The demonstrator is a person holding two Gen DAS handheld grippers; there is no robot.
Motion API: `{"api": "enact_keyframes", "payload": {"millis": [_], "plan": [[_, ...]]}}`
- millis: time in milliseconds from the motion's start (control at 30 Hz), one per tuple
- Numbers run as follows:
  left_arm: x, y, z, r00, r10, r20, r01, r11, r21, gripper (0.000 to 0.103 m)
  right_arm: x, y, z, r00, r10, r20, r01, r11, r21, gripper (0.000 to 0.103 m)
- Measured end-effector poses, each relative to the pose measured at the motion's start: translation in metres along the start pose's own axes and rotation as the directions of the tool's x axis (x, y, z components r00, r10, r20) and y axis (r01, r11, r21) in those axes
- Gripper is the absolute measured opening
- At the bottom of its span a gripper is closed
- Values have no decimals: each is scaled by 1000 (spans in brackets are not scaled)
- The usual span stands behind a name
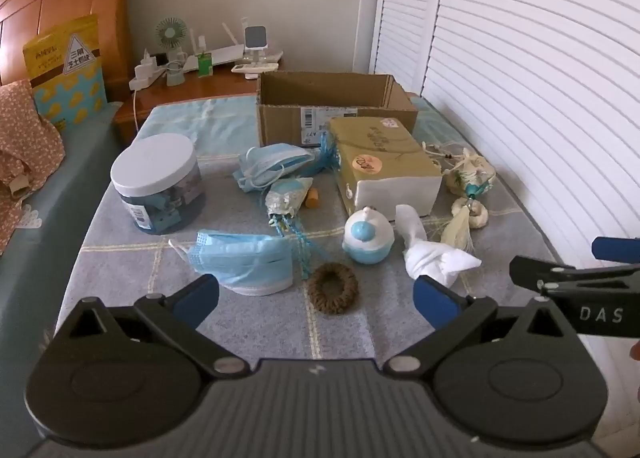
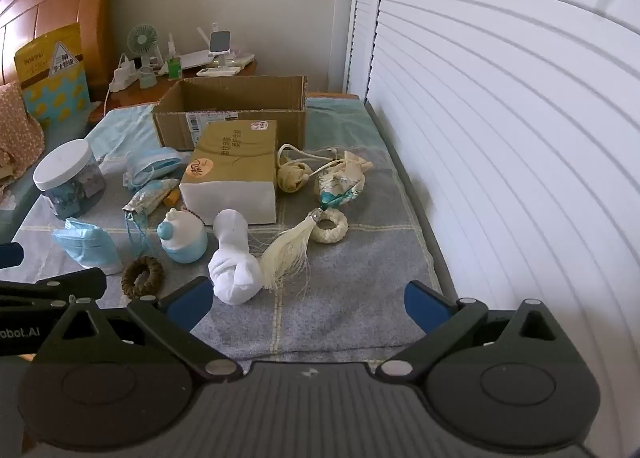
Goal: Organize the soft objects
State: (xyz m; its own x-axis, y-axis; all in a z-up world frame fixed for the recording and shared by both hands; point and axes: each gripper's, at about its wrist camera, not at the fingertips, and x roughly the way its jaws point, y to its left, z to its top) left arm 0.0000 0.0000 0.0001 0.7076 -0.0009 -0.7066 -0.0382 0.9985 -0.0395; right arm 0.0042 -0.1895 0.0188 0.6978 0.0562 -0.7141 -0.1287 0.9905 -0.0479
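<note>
Left gripper [image 1: 316, 298] fingers spread wide, holding nothing: brown woven ring [image 1: 332, 288] sits between the tips, blue face mask [image 1: 244, 262] just ahead of the left finger, knotted white cloth [image 1: 432, 254] just ahead of the right one. Right gripper [image 2: 308, 306] also wide and holding nothing, the white cloth [image 2: 234, 266] just ahead of its left finger [image 2: 188, 304] beside the cream tassel [image 2: 286, 250]. Cardboard box [image 2: 236, 113] stands well beyond both, behind the tissue pack [image 2: 232, 169].

The right tongs [image 1: 600, 282] carry white letters "DAS" in the left wrist view; the left tongs [image 2: 24, 298] show "obot.AI" (start cut off). The yellow snack bag [image 1: 66, 69] and tissue pack [image 2: 236, 153] bear Chinese characters, too small to read surely.
</note>
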Motion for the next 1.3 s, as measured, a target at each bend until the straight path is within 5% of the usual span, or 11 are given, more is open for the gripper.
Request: {"api": "enact_keyframes", "payload": {"millis": [1300], "plan": [[0,5,1,1000,-4,3,4,1000,-18,102,0,4,3,1000,6,11,-6,1000,-8,103]]}}
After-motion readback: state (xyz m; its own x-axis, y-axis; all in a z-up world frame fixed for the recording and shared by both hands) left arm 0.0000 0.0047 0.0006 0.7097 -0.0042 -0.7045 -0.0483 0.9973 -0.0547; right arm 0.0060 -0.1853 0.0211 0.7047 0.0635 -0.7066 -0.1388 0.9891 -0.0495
